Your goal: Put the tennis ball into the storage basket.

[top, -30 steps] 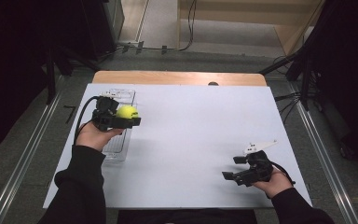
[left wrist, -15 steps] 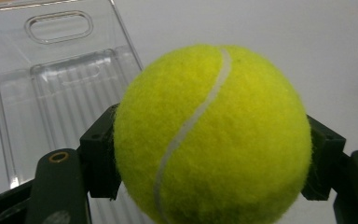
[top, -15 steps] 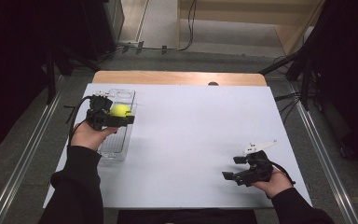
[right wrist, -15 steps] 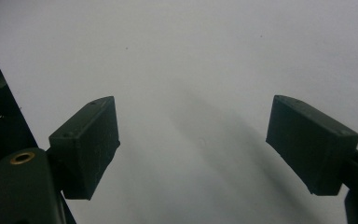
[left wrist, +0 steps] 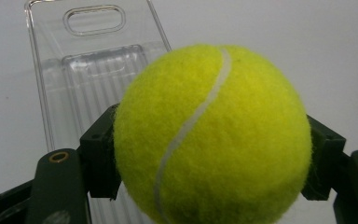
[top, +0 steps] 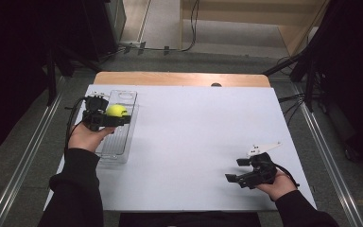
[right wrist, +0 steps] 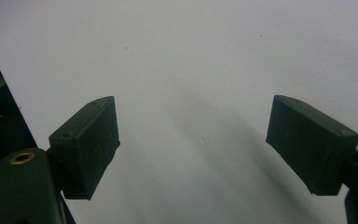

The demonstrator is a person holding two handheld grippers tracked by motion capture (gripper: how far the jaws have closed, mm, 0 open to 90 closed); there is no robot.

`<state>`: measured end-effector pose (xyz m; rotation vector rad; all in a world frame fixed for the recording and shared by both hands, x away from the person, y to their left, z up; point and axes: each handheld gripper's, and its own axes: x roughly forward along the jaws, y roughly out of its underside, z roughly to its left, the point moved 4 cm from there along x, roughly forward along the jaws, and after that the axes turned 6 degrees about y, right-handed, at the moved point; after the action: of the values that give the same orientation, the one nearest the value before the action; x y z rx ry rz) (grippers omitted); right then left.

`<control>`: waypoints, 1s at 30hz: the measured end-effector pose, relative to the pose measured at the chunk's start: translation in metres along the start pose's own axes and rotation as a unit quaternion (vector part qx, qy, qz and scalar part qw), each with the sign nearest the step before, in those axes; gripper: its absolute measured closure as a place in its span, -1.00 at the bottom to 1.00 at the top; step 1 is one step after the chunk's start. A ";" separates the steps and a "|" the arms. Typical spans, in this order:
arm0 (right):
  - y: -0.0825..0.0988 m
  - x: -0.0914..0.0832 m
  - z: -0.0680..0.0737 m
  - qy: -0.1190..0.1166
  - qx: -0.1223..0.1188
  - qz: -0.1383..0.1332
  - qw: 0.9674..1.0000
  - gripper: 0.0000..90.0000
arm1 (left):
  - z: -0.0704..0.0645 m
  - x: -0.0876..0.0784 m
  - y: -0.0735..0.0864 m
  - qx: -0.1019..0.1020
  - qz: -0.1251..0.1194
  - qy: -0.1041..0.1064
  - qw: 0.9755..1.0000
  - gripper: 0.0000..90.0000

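The left gripper [top: 116, 118] is clamped on a yellow tennis ball [top: 115, 110], its 2 jaws pressed against the ball's opposite sides. It holds the ball above a clear plastic tray [top: 123, 97], which lies on the white table [top: 194, 132] just beneath and ahead of the jaws. The right gripper [top: 238, 170] sits well apart, near the table's front edge, its 2 jaws spread wide with nothing between them.
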<state>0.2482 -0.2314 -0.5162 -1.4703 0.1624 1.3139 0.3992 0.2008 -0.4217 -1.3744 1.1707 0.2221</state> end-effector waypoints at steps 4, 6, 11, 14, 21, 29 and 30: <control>0.000 0.000 0.000 0.000 0.000 0.000 1.000 -0.67 | 0.003 0.001 0.000 -0.001 -0.004 -0.008 1.000 -0.42; 0.000 0.000 0.000 0.000 0.000 0.000 1.000 -0.67 | 0.004 0.002 0.000 -0.003 -0.007 -0.011 1.000 -0.42; 0.000 0.000 0.000 0.000 -0.001 0.000 1.000 -0.67 | 0.007 0.005 0.000 -0.005 -0.007 -0.016 1.000 -0.42; 0.000 0.000 0.000 0.000 -0.001 0.000 1.000 -0.67 | 0.009 0.008 0.001 -0.005 -0.010 -0.020 1.000 -0.42; 0.000 0.000 0.000 0.000 0.000 0.000 1.000 -0.67 | 0.013 0.012 0.003 -0.012 -0.015 -0.029 0.999 -0.42; 0.000 0.000 0.000 0.000 0.000 0.000 1.000 -0.67 | 0.016 0.019 0.008 -0.014 -0.006 -0.031 0.999 -0.42; 0.000 0.000 0.000 0.000 0.000 0.001 1.000 -0.67 | 0.016 0.019 0.008 -0.016 -0.005 -0.030 0.999 -0.42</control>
<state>0.2482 -0.2315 -0.5163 -1.4710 0.1632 1.3147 0.4106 0.2071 -0.4449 -1.3919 1.1135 0.2741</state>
